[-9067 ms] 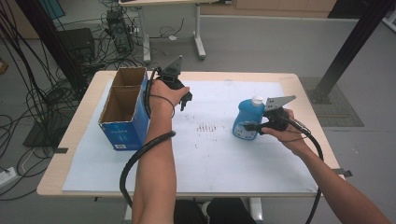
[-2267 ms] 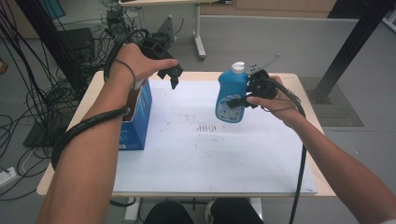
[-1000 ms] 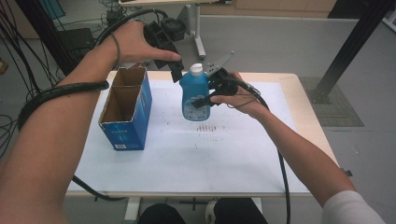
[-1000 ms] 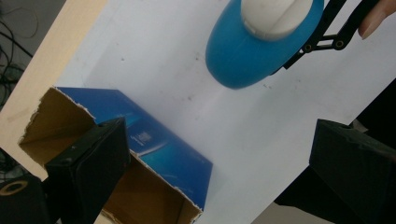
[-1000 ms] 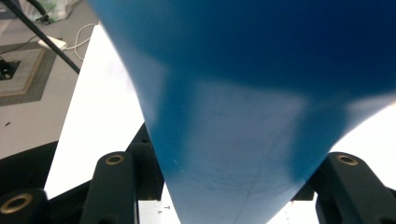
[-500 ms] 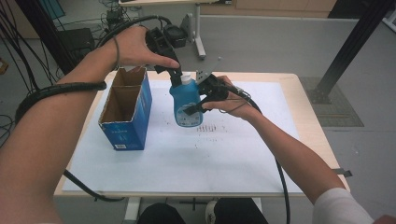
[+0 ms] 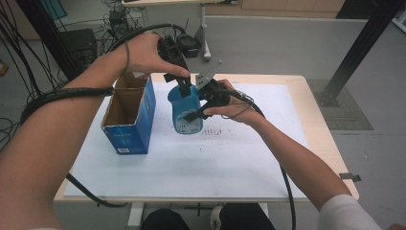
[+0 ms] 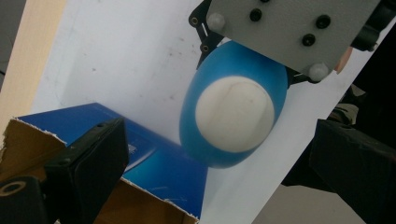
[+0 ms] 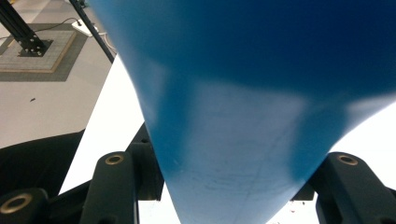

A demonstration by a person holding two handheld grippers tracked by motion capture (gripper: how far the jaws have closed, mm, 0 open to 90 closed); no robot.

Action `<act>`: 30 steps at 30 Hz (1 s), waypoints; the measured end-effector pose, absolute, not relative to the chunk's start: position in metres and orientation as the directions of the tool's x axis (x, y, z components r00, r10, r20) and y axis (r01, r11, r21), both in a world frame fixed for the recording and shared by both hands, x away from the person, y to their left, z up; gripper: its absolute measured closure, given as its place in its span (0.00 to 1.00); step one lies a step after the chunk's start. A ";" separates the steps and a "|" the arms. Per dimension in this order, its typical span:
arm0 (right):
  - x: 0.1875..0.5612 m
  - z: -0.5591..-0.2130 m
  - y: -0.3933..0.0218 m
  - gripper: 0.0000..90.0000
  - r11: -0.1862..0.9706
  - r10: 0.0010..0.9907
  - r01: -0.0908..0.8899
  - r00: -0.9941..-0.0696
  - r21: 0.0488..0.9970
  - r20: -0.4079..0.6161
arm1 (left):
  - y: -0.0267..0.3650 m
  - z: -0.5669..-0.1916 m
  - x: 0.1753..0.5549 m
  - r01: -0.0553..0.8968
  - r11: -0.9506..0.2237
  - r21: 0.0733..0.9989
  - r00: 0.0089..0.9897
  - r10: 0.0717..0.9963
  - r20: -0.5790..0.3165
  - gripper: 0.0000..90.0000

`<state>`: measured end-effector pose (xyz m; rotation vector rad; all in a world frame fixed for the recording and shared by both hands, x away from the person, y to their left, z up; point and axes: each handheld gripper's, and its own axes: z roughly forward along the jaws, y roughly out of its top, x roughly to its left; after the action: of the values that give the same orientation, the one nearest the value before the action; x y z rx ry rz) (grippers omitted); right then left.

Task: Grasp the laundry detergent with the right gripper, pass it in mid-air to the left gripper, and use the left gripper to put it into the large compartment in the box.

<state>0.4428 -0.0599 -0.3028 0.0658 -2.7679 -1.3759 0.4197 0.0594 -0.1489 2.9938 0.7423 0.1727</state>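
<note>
I count one blue bottle (image 7: 186,111), one blue cardboard box (image 7: 128,120) and two grippers. The bottle has a white cap (image 8: 234,114), which I see from above in the left gripper view. The right gripper (image 7: 207,98) holds the bottle by its body: in the right gripper view the two black jaws press on both sides of the blue plastic (image 9: 243,116). The bottle hangs in the air above the white sheet (image 7: 230,163) that covers the table (image 7: 318,139), just beside the open box and not touching it.

The left gripper (image 7: 179,79) is directly above the cap. In the left gripper view its two jaws stand wide apart, one on each side of the cap, and they do not touch it, so I read them as open.

The box stands upright on the left part of the sheet with its top flaps open. The grey plate (image 8: 289,28) of the right gripper covers part of the bottle in the left gripper view. One black cable (image 7: 72,93) lies along my left forearm. On the floor behind the table there are many cables (image 7: 28,43) and a black post (image 7: 356,50).
</note>
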 end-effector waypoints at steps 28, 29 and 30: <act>0.440 -0.298 -0.065 0.49 0.577 -0.072 -0.028 -0.997 0.816 0.017 | 0.049 -0.159 0.418 0.437 -0.898 0.051 0.895 0.440 0.077 0.06; 0.440 -0.297 -0.065 0.49 0.575 -0.072 -0.030 -0.997 0.817 0.014 | 0.048 -0.159 0.418 0.436 -0.899 0.051 0.896 0.438 0.076 0.06; 0.440 -0.297 -0.065 0.49 0.573 -0.073 -0.030 -0.997 0.819 0.015 | 0.048 -0.159 0.418 0.431 -0.901 0.046 0.898 0.434 0.073 0.06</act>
<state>0.4400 -0.0651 -0.2971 0.0903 -2.7448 -1.4269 0.4184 0.0476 -0.1595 3.0328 0.6914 0.1267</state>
